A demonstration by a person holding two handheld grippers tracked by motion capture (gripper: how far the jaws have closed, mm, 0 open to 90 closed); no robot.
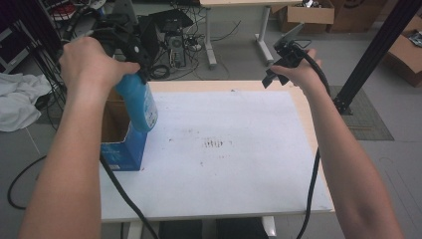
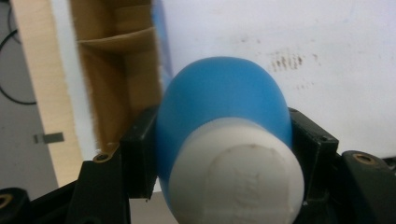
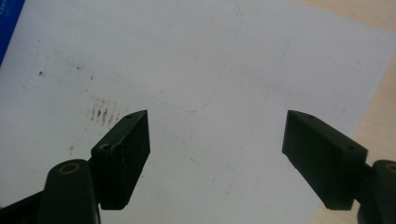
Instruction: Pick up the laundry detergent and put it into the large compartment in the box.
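From the high view, the left tool (image 1: 141,67) is up above the left edge of the table (image 1: 224,189), its jaws closed on the neck end of a blue bottle (image 1: 139,102). The bottle hangs below the tool, tilted, clear of the table and over the near right side of an open box (image 1: 122,149) that stands at the left edge. The box is blue outside and brown inside. The right tool (image 1: 271,74) is held over the far right corner, well apart from the bottle, with a black cable (image 1: 312,184) trailing back along the forearm. A white sheet (image 1: 249,159) covers most of the table, with a patch of dark marks (image 1: 215,144) near its middle.

In the left gripper view, the bottle (image 2: 224,107) sits squarely between the two black jaws, each pad pressed against its blue sides, and its white cap (image 2: 238,179) points toward the camera. Beyond it are the box's cardboard inner walls (image 2: 121,84) and the marked sheet (image 2: 327,56).

In the right gripper view, the right tool (image 3: 217,140) has its jaws wide apart with nothing between them, over the bare sheet (image 3: 187,56). The dark marks (image 3: 102,112) lie just beyond the left-hand jaw, and a blue sliver of the box (image 3: 9,18) shows at the top left corner.
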